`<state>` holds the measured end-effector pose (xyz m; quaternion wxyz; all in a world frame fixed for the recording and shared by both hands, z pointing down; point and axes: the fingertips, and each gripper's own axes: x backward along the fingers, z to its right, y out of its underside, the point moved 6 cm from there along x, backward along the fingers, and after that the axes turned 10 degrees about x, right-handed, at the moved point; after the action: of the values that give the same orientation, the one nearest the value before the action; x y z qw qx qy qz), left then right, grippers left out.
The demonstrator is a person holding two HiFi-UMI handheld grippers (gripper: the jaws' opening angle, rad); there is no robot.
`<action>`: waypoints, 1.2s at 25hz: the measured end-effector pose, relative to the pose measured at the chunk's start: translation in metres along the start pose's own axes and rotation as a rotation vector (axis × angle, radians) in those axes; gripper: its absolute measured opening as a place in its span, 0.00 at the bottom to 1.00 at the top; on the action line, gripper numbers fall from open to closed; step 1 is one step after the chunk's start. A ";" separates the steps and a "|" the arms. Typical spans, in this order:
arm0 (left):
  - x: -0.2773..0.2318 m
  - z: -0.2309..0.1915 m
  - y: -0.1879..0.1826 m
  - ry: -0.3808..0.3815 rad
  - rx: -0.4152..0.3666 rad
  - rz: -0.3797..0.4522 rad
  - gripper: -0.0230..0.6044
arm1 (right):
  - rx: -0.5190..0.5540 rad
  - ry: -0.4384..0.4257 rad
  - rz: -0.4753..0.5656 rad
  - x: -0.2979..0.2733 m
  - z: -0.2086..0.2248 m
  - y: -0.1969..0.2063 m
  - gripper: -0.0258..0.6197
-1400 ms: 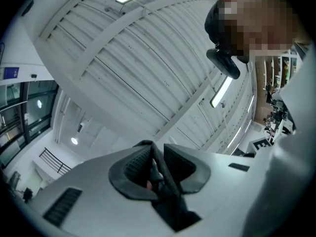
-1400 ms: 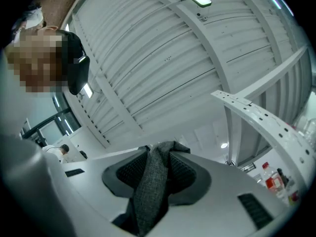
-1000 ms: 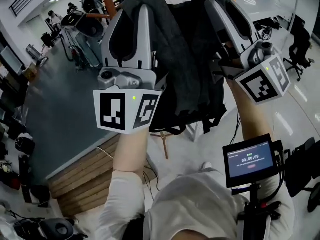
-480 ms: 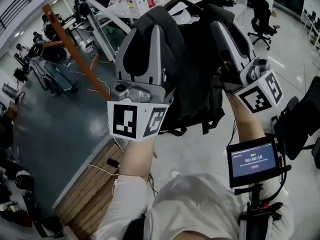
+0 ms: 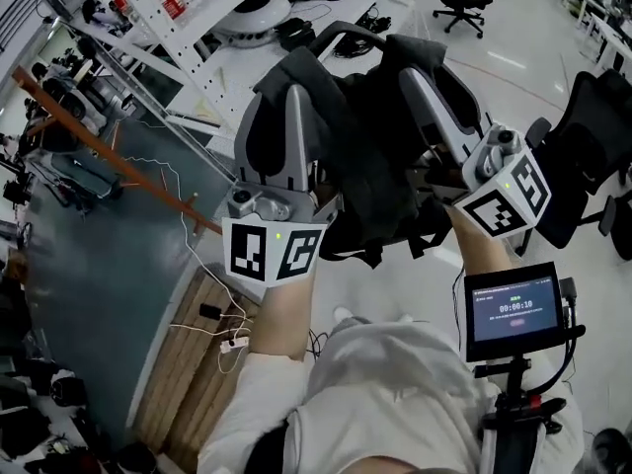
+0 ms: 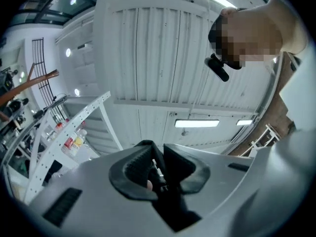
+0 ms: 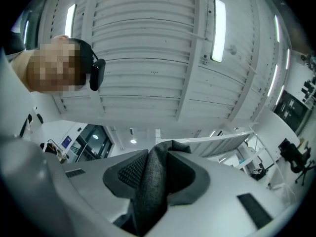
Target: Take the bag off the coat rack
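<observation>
Right now my left gripper [image 5: 296, 92] and my right gripper [image 5: 413, 75] are both raised in front of me, tips pointing up and away, side by side with a gap between them. The dark grey backpack [image 5: 370, 171] hangs in that gap, its body draped down between my two forearms and its loose strap ends dangling below. In the left gripper view the jaws are clenched on a thin dark piece of the backpack, the ribbed pads nearly meeting around it; in the right gripper view the jaws are clamped on a thick fold of its woven grey fabric, which bulges up past the pads. So each gripper is grasping the backpack, and nothing else carries it. The coat rack [image 5: 109, 138], a brown wooden pole with short pegs, slants across the left side of the head view, well apart from the backpack. Below it a power strip [image 5: 233, 343] lies on a wooden platform [image 5: 193, 373] near its edge. A small screen [image 5: 513, 309] sits on a mount by my right forearm, and a black office chair [image 5: 583, 136] stands at the right edge.
</observation>
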<state>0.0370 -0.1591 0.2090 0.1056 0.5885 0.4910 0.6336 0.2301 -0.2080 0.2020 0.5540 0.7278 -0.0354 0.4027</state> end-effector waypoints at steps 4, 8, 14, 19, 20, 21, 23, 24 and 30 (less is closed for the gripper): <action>0.013 0.031 0.025 0.057 0.060 -0.064 0.16 | 0.017 0.063 -0.005 0.050 -0.003 -0.014 0.24; 0.020 0.035 0.047 0.093 0.146 -0.112 0.16 | -0.017 0.131 -0.008 0.077 0.000 -0.006 0.24; 0.024 0.037 0.061 0.121 0.219 -0.165 0.16 | -0.056 0.202 -0.027 0.098 -0.001 0.001 0.23; 0.025 0.036 0.063 0.132 0.215 -0.178 0.16 | -0.069 0.222 -0.048 0.102 -0.002 0.007 0.23; 0.026 0.034 0.063 0.128 0.217 -0.180 0.16 | -0.072 0.223 -0.053 0.102 -0.003 0.009 0.23; 0.026 0.032 0.064 0.125 0.219 -0.182 0.16 | -0.073 0.222 -0.059 0.101 -0.003 0.011 0.23; 0.025 0.028 0.064 0.117 0.216 -0.185 0.16 | -0.074 0.217 -0.070 0.098 -0.002 0.014 0.23; 0.025 0.027 0.064 0.113 0.214 -0.187 0.16 | -0.073 0.216 -0.074 0.097 -0.002 0.015 0.23; 0.028 0.029 0.076 0.103 0.193 -0.206 0.16 | -0.080 0.215 -0.076 0.105 0.004 0.022 0.23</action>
<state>0.0874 -0.1618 0.2787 0.0876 0.5091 0.6122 0.5986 0.2920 -0.1786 0.2850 0.5982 0.6584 0.0358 0.4554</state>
